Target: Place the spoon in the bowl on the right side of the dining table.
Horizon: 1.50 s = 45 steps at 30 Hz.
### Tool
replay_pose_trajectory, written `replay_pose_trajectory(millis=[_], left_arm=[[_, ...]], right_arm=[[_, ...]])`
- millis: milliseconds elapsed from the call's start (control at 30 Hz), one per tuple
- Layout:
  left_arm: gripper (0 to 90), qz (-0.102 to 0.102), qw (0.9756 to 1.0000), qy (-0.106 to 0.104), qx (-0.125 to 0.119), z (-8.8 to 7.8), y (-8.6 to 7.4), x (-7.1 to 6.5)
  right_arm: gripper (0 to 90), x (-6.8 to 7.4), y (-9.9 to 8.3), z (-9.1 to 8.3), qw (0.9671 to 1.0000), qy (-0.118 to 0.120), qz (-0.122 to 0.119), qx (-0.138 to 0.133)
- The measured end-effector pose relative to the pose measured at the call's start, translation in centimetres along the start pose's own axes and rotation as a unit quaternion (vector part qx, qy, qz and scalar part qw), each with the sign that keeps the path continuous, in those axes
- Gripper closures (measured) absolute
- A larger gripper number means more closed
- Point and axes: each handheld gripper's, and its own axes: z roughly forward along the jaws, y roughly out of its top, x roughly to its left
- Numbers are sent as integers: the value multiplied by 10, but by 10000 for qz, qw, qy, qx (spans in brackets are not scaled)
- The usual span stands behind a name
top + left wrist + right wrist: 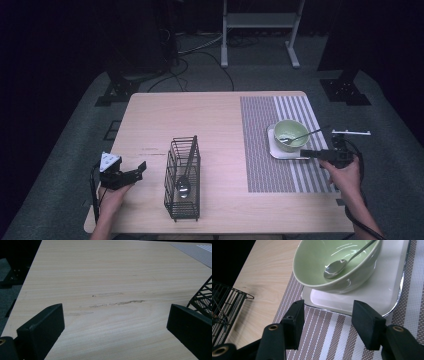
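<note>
With its bowl end down in the green bowl (337, 265), the spoon (344, 261) points upper right; right gripper (327, 322) wide, empty; left gripper (115, 325) wide.

My claw (327, 325) was black. The bowl (317, 262) was pale green, the spoon (337, 266) silver, the tray (384, 285) white, the mat (332, 340) brown-and-white striped, the bench (100, 277) light wood.

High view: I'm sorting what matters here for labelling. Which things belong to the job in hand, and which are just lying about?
Part of the job:
- right gripper, jaws open
- green bowl
- spoon in the bowl
- white tray under the bowl
- striped mat

Lying about:
- wire rack holding a ladle
- left gripper, open over bare table
</note>
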Motion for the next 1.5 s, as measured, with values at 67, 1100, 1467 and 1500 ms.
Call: replay_pose_trajectory(millis=[67, 1100, 1467, 1500], left_arm=[[4, 1, 10000, -2, 2, 0, 0, 0], [4, 8, 10000, -16, 7, 0, 0, 0], [4, 13, 10000, -25, 13, 1, 0, 0], [4, 12, 10000, -26, 13, 1, 0, 0]], right_arm=[[412, 2, -2, 1, 10000, -7, -28, 22], [381, 22, -18, 0, 9994, 1, -311, 149], [372, 29, -30, -2, 9991, 114, -372, 149], [372, 30, -31, -2, 9991, 128, -373, 157]])
